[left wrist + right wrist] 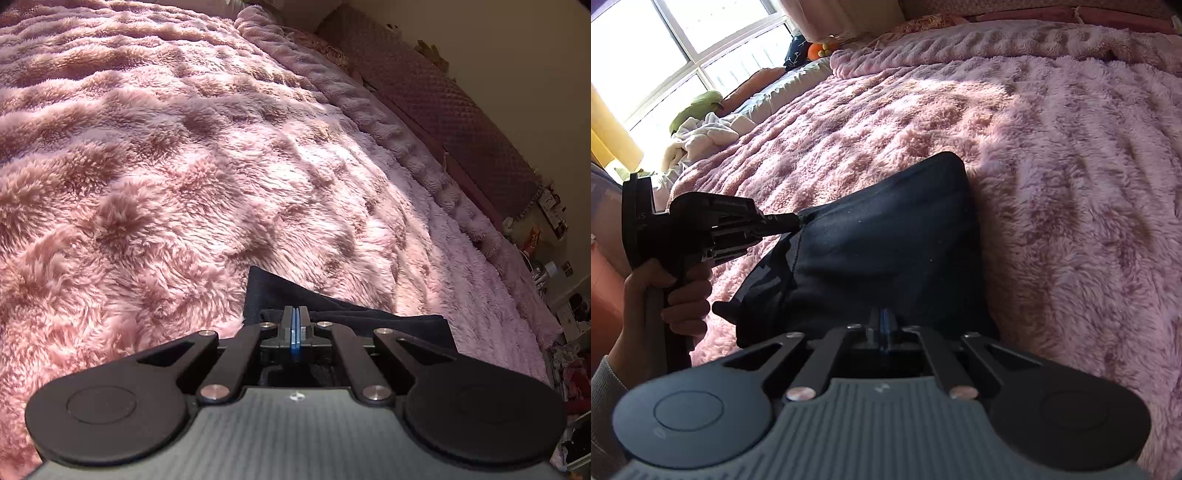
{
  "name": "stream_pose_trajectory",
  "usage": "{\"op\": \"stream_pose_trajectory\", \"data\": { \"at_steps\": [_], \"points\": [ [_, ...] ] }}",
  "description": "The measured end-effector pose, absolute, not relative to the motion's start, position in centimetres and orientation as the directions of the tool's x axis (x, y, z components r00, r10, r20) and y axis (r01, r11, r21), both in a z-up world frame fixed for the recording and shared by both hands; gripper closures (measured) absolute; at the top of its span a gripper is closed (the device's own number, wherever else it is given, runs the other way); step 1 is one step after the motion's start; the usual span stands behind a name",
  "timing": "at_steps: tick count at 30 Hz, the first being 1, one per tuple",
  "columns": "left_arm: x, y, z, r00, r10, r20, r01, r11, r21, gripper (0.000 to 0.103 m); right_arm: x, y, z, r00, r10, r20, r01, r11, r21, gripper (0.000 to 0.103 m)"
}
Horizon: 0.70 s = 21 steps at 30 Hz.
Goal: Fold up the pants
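Note:
Dark navy pants [886,236] lie bunched on a fluffy pink blanket [1052,184]. In the right wrist view my right gripper [885,314] is shut, its fingers pinched on the near edge of the pants. My left gripper [798,221] comes in from the left, held by a person's hand [683,291], and its tips pinch the cloth's left edge at a seam. In the left wrist view my left gripper [294,314] is shut on a fold of the pants [266,291], whose dark cloth spreads to the right under the fingers.
The pink blanket [184,147] covers the whole bed. A quilted headboard [461,122] and cluttered shelves [554,240] run along the right. By the window [683,48] lie crumpled white clothes [701,133], a green cushion [698,105] and an orange toy [818,50].

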State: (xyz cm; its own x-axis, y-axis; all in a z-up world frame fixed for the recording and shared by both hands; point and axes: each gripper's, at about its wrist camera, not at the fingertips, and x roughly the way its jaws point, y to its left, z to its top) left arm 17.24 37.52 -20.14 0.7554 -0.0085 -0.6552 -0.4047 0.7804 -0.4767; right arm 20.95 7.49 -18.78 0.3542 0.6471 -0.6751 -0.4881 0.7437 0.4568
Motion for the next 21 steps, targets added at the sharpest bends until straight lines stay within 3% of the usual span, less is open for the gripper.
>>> {"op": "stream_pose_trajectory", "data": {
  "at_steps": [3,6,8,10,13,17,21],
  "points": [
    [16.4,36.7,-17.7,0.739,0.043,-0.673,-0.414,0.816,-0.403,0.095,20.6,5.5,-17.9,0.388,0.629,-0.673,-0.459,0.766,0.451,0.103],
    [15.0,34.0,-14.9,0.711,0.094,-0.697,-0.422,0.850,-0.316,0.095,19.3,3.8,-15.5,0.473,0.551,-0.688,-0.457,0.821,0.343,0.102],
    [13.9,31.2,-12.9,0.682,0.158,-0.714,-0.429,0.877,-0.217,0.089,18.3,2.9,-13.7,0.507,0.498,-0.703,-0.441,0.851,0.285,0.100],
    [12.5,27.9,-10.7,0.668,0.192,-0.719,-0.419,0.895,-0.151,0.074,16.9,2.3,-12.0,0.525,0.448,-0.724,-0.433,0.873,0.226,0.097],
    [10.0,23.7,-8.0,0.678,0.157,-0.718,-0.384,0.909,-0.164,0.051,14.3,1.6,-9.5,0.564,0.372,-0.737,-0.440,0.891,0.113,0.084],
    [6.2,17.1,-5.2,0.696,0.194,-0.691,-0.342,0.936,-0.082,0.033,10.7,-0.2,-6.9,0.559,0.339,-0.757,-0.447,0.892,0.069,0.079],
    [3.9,13.8,-4.2,0.635,0.206,-0.745,-0.390,0.917,-0.079,0.013,7.5,-1.6,-5.7,0.516,0.348,-0.782,-0.483,0.873,0.070,0.074]
  ]
}}
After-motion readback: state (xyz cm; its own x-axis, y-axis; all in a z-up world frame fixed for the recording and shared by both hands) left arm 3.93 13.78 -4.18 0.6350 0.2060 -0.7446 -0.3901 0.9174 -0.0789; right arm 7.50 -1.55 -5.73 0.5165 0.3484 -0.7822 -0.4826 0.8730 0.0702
